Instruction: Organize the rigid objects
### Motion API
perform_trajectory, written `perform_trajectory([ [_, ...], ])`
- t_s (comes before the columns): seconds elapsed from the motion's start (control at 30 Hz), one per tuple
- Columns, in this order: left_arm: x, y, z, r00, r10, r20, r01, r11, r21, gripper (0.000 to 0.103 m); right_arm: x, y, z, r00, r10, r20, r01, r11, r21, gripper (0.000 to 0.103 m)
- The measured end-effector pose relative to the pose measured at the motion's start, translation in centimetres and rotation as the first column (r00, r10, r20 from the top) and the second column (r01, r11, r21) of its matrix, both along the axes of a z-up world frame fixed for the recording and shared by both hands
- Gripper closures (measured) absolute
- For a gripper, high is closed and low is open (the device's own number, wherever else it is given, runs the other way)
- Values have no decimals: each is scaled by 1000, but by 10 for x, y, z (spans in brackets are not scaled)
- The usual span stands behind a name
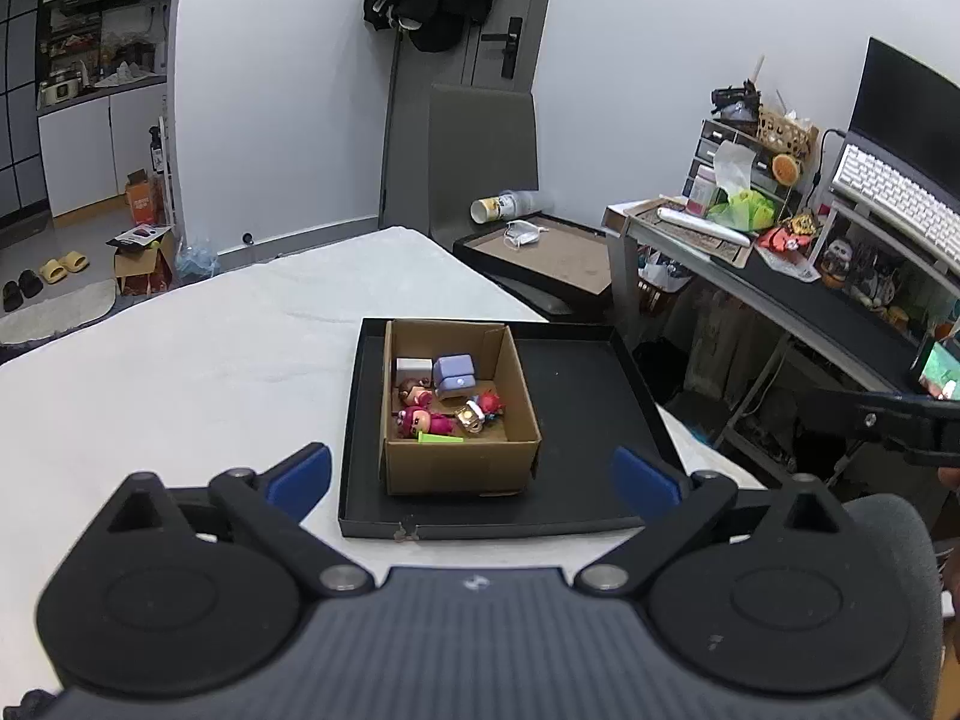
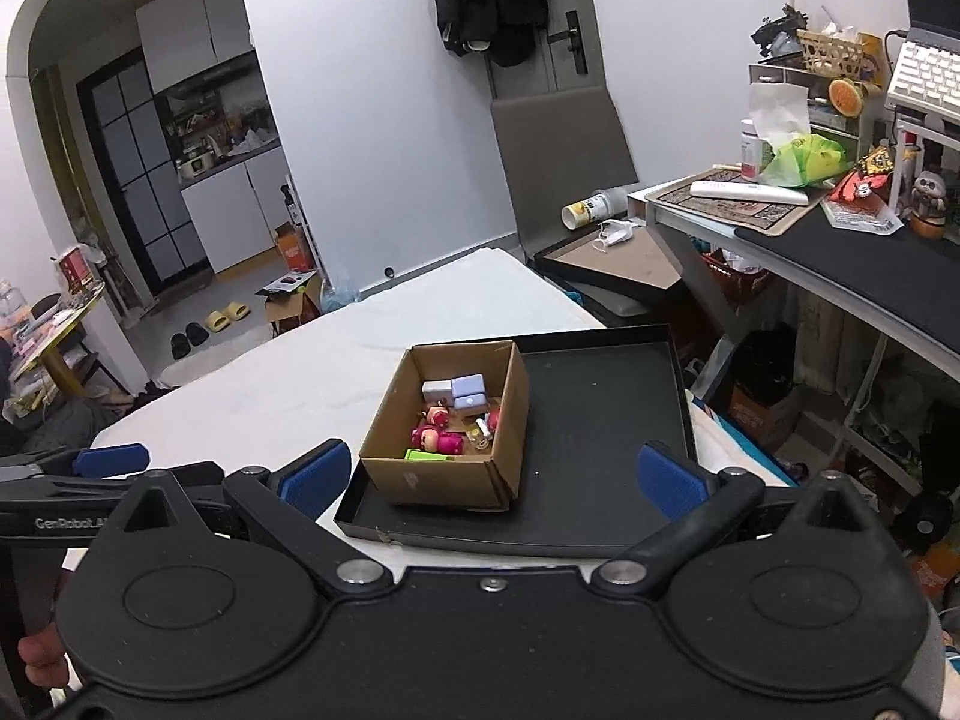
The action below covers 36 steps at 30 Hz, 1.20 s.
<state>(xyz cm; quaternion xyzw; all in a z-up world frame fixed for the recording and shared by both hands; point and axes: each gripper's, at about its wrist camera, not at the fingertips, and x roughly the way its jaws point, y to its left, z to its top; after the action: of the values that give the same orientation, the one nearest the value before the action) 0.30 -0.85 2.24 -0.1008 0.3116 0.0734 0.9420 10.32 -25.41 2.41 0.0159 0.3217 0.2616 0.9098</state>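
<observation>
Here | left gripper [image 1: 471,477] fingers apart | right gripper [image 2: 491,474] fingers apart | side arm reads "GenRobot"

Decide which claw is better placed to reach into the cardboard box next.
Left, probably. The left claw, open and empty, faces the cardboard box head-on. The right claw, also open, sees it angled and towards its left.

The cardboard box [image 1: 459,408] is open on top, but toys [image 1: 444,405] crowd its floor. Right of it the black tray [image 1: 576,396] lies bare, and left of the tray spreads flat white bedding [image 1: 180,372].
</observation>
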Motion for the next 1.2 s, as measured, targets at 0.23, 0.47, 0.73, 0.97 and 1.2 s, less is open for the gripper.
perform_trajectory([
  [0.23,-10,-6,4,1000,-21,10,21,1000,10,1,-9,-2,0,1000,7,8,-6,1000,-14,0],
  [0.47,-15,-9,2,999,-32,19,31,999,28,1,-11,-1,-1,1000,15,9,-15,1000,-9,0],
  [0.73,-16,-7,-2,999,-27,18,27,999,23,0,-12,2,-4,1000,21,7,-21,1000,-15,0],
  [0.97,-16,-7,-3,999,-29,20,29,999,27,0,-14,3,-7,1000,19,-1,-19,1000,-18,0],
  [1.2,-19,-5,-1,999,-22,35,21,1000,21,0,-14,3,-6,1000,20,-3,-20,1000,-17,0],
])
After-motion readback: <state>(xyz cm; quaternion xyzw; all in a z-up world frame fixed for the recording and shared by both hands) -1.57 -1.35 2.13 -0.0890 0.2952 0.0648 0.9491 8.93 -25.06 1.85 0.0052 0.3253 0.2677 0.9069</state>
